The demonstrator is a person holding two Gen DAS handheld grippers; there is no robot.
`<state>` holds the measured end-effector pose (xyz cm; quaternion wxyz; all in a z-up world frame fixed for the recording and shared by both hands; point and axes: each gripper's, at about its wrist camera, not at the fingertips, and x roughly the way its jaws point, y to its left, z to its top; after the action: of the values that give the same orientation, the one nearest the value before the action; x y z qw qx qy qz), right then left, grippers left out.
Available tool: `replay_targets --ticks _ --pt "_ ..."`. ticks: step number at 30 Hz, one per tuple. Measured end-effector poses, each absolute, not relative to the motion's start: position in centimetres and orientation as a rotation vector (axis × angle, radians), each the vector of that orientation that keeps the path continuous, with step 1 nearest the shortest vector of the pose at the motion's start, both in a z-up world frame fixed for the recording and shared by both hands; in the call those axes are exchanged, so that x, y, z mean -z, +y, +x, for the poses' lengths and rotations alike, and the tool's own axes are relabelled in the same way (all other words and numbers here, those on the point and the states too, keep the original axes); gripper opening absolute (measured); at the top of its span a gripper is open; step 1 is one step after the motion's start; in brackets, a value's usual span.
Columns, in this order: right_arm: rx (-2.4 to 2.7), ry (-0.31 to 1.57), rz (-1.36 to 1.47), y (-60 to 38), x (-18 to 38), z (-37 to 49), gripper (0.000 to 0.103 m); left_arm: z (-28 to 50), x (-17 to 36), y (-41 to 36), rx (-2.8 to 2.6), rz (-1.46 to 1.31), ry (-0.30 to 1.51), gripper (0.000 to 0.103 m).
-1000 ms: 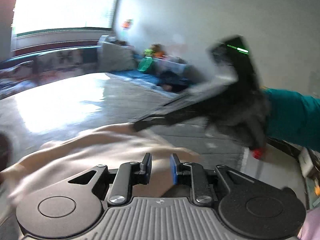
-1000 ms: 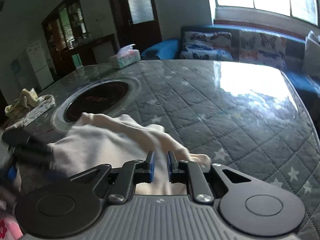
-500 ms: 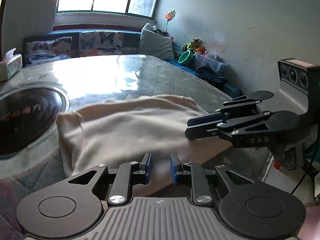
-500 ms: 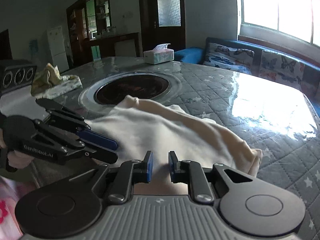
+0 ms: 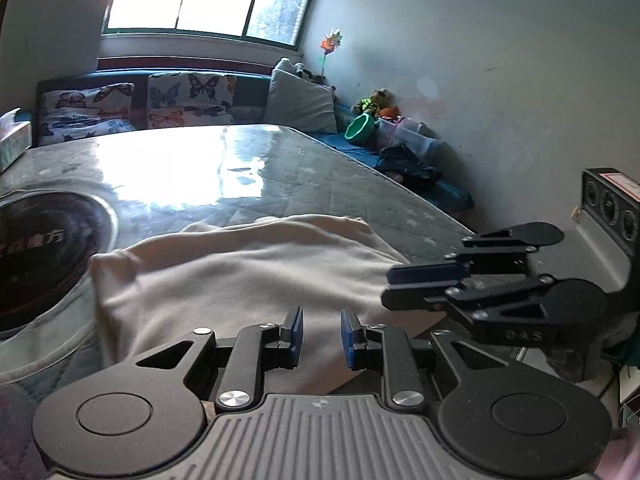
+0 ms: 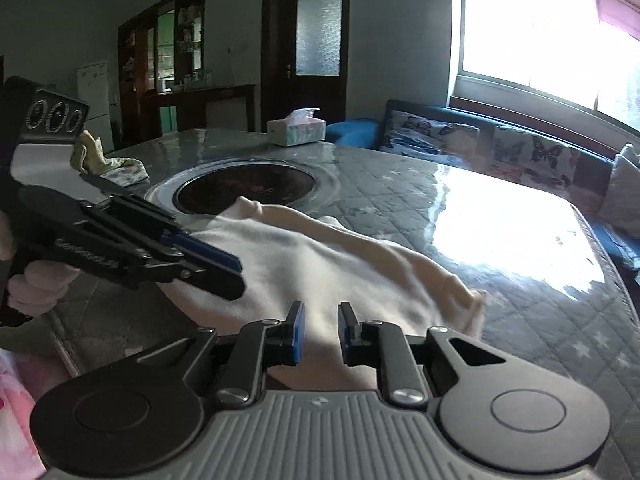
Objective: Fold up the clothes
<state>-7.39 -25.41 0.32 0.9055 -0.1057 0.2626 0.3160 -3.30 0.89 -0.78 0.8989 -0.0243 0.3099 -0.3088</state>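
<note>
At six o'clock on the grey quilted star-print table cover (image 6: pixel 520 280), near the table's front edge, lies our cream-coloured soft knit garment (image 5: pixel 240 280), spread in a rough rectangle with rumpled folds along its far side. A second ago both views were swinging and blurred, with the cloth bunched close under us; now the views are steady and the garment rests flat on the cover, free of both tools. We judge that a fold or a spreading pull has just finished and the next fold is not yet begun.

Our left gripper (image 5: pixel 320 334) hovers over the near hem, its blue-padded jaws parted by a narrow gap with nothing between them. Our right gripper (image 6: pixel 319 332) hovers likewise at the near edge, jaws slightly apart and empty; from the left view it sits at three o'clock, just above the cloth's right corner.

Beyond the garment, at eleven o'clock, is the round dark glass cooktop recess (image 6: pixel 244 192), and farther off a white tissue box (image 6: pixel 296 130). A butterfly-print cushioned bench (image 5: pixel 140 108) runs under the window at twelve.
</note>
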Motion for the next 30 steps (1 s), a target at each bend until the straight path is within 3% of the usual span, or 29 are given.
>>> replay_targets --ticks 12,21,30 --pt "-0.640 0.551 -0.233 -26.0 1.5 -8.0 0.017 -3.5 1.8 0.0 0.650 -0.039 0.661 0.022" --pt "-0.765 0.534 -0.232 -23.7 -0.9 -6.4 0.017 -5.7 0.7 4.7 0.499 -0.083 0.638 0.023" --pt "-0.825 0.596 -0.278 -21.4 1.0 -5.3 0.018 -6.4 2.0 8.2 0.421 -0.146 0.686 0.022"
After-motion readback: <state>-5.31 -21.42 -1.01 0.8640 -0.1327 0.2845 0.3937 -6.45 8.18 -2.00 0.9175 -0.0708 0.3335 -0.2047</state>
